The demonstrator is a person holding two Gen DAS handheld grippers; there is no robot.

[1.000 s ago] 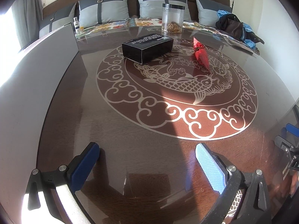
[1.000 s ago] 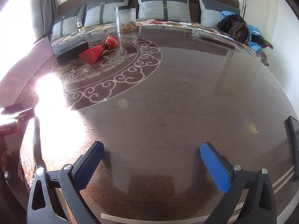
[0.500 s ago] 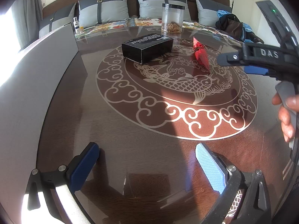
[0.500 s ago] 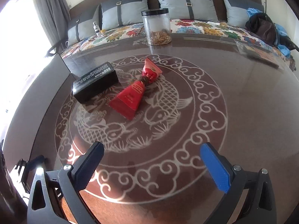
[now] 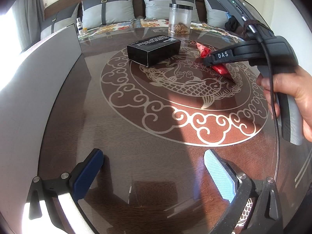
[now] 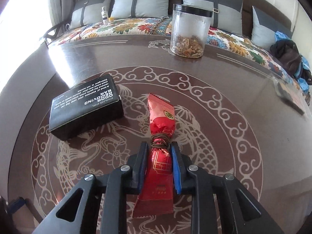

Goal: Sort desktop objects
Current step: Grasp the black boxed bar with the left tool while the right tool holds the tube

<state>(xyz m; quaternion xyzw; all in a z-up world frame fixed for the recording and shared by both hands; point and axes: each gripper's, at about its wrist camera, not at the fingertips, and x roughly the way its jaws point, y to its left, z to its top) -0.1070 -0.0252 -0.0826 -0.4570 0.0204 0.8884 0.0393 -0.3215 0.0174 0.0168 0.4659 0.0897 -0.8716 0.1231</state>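
Since a second ago, the right gripper (image 6: 159,152) has swept across the dark wooden table (image 5: 136,156) from its bare side to the centre medallion, and its blue-padded jaws, spread wide then, are now clenched on the red foil packet tied round its middle with brown cord (image 6: 160,134). That packet lies lengthwise along the gripper's line on the pale carp-and-cloud inlay (image 6: 204,101); the pads press its lower half just below the cord knot, and its crimped tail sticks out beneath the fingers. Whether it is lifted off the glossy surface cannot be told. From the left wrist view, the right gripper (image 5: 209,63) reaches in from the right edge, its black body marked with white letters, and a person's hand (image 5: 288,95) is wrapped round its grey handle.

Left of the packet and apart from it sits a black rectangular cardboard box with white print (image 6: 85,107), flat on the medallion. Farther back, near the table's far edge, stands a clear plastic jar with a black lid (image 6: 190,29), brownish bits in its bottom. Behind the table runs a sofa with a floral cover (image 6: 126,27) and grey cushions (image 6: 140,0); a small white bottle (image 6: 104,15) stands on it.

The left gripper (image 5: 154,173) has stayed put, hovering low over bare tabletop, jaws released and wide with nothing between them.
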